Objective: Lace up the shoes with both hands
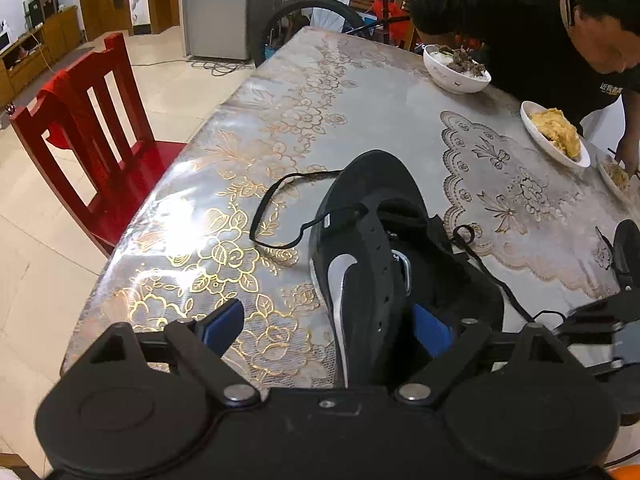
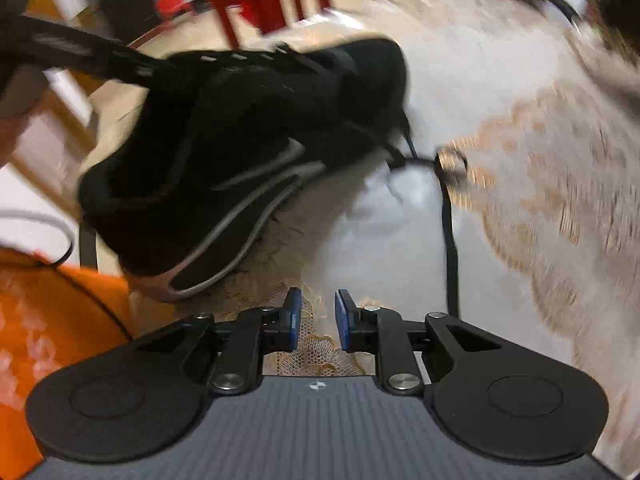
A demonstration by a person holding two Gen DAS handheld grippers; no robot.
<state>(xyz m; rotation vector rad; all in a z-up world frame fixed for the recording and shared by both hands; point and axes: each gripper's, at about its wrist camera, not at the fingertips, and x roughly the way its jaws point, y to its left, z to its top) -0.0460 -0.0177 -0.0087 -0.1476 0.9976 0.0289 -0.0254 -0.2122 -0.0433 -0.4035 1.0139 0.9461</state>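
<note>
A black shoe (image 1: 360, 248) with a silver swoosh lies on the flower-patterned table (image 1: 360, 100), toe pointing away. My left gripper (image 1: 328, 322) stands wide open astride the shoe's near side wall. One blue pad (image 1: 432, 332) is inside the shoe's mouth and the other hangs clear of the outside. The black lace (image 1: 272, 220) loops over the table left of the shoe, and another stretch runs off to the right. In the blurred right wrist view my right gripper (image 2: 318, 312) has only a narrow gap, with tablecloth showing through. The lace (image 2: 450, 240) passes just outside its right finger, near the shoe (image 2: 240, 160).
A person (image 1: 540, 20) leans over the far right of the table by a bowl of rice and meat (image 1: 456, 70) and a plate of yellow food (image 1: 554, 134). A red chair (image 1: 92, 132) stands at the table's left edge. An orange sleeve (image 2: 60, 320) shows beside the shoe.
</note>
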